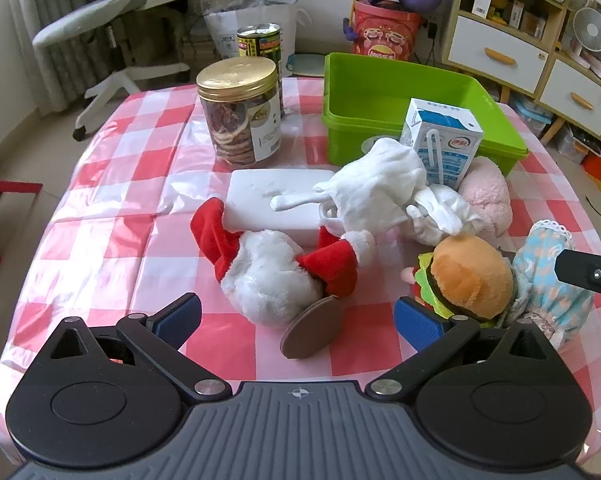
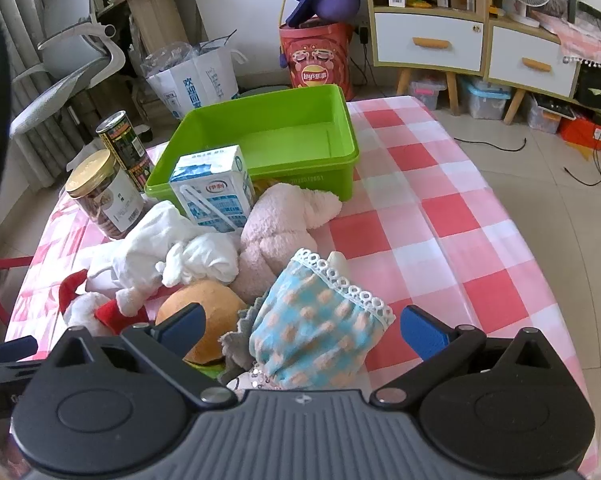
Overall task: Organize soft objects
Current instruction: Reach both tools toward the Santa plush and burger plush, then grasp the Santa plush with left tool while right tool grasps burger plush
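Observation:
A Santa plush (image 1: 276, 276) lies just ahead of my open left gripper (image 1: 298, 316), its brown base between the fingers. A hamburger plush (image 1: 466, 280) sits by the right finger. A blue patterned doll dress (image 2: 316, 324) lies between the fingers of my open right gripper (image 2: 302, 328). White cloth (image 2: 168, 244), a pink plush (image 2: 284, 224) and the hamburger plush (image 2: 204, 312) lie in a pile. The empty green bin (image 2: 340, 160) stands behind them.
A milk carton (image 2: 214, 190), a gold-lidded cookie jar (image 1: 240, 112), a tall can (image 1: 260, 44) and a white block (image 1: 268, 204) stand on the checked tablecloth (image 2: 440, 220). The floor, an office chair and shelves lie beyond the table edges.

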Motion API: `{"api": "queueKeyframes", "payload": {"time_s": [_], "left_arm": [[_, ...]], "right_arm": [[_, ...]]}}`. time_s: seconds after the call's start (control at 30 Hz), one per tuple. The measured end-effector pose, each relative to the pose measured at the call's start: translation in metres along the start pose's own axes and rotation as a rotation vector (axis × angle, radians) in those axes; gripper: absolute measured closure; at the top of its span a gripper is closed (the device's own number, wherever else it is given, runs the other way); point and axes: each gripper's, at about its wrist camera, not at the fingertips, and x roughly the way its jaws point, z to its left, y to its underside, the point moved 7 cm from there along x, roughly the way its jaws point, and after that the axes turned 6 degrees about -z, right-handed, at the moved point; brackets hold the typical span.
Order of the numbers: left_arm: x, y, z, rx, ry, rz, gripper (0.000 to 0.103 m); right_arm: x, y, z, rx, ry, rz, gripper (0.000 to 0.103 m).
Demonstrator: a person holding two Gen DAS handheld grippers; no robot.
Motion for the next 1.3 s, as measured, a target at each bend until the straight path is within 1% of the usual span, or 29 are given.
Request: {"api": "queueKeyframes", "payload": {"time_s": [0.27, 0.3, 0.37, 0.43, 0.6, 0.7, 0.8, 0.87, 0.9, 0.97, 1.03, 1.07, 1.13, 1.23, 1.3], "left_arm": [[0.007, 0.002, 0.006, -0.003, -0.002, 0.016, 0.005], [0.008, 0.001, 0.007, -0.005, 0.004, 0.016, 0.005], [0.01, 0.001, 0.008, -0.013, 0.042, 0.016, 0.005], [0.012, 0.001, 0.009, -0.001, 0.101, 0.012, 0.005], [0.018, 0.007, 0.015, 0.043, 0.162, 0.019, 0.005], [0.02, 0.009, 0.02, 0.052, 0.199, 0.049, 0.005], [0.021, 0.005, 0.026, 0.034, 0.234, 0.034, 0.006], [0.024, 0.003, 0.032, -0.026, 0.254, 0.031, 0.009], [0.026, 0.002, 0.035, -0.072, 0.276, 0.028, 0.009], [0.03, 0.001, 0.041, -0.155, 0.308, 0.029, 0.013], [0.036, 0.001, 0.048, -0.238, 0.333, 0.045, 0.02], [0.04, 0.001, 0.052, -0.284, 0.346, 0.055, 0.022], [0.045, 0.003, 0.057, -0.364, 0.368, 0.074, 0.03], [0.054, 0.007, 0.066, -0.448, 0.356, 0.086, 0.038], [0.058, 0.008, 0.071, -0.5, 0.364, 0.095, 0.045]], "right_arm": [[0.001, 0.002, 0.0, 0.001, -0.006, 0.011, 0.02], [0.002, 0.003, 0.001, 0.001, -0.013, 0.014, 0.02], [0.003, 0.003, 0.002, 0.003, -0.03, 0.016, 0.02], [0.004, 0.002, 0.005, -0.004, -0.065, 0.009, 0.02], [0.001, -0.003, 0.028, -0.104, -0.211, -0.045, 0.02], [0.0, -0.002, 0.041, -0.174, -0.249, -0.071, 0.02], [-0.001, 0.0, 0.055, -0.248, -0.3, -0.095, 0.02], [0.001, 0.003, 0.063, -0.289, -0.315, -0.108, 0.024], [0.002, 0.004, 0.065, -0.305, -0.317, -0.11, 0.026], [0.006, 0.009, 0.07, -0.346, -0.316, -0.114, 0.03], [0.01, 0.014, 0.073, -0.382, -0.314, -0.106, 0.033], [0.013, 0.016, 0.074, -0.394, -0.31, -0.1, 0.034], [0.018, 0.02, 0.076, -0.41, -0.295, -0.093, 0.04], [0.025, 0.023, 0.076, -0.42, -0.268, -0.072, 0.047], [0.031, 0.026, 0.078, -0.428, -0.268, -0.056, 0.049]]}}
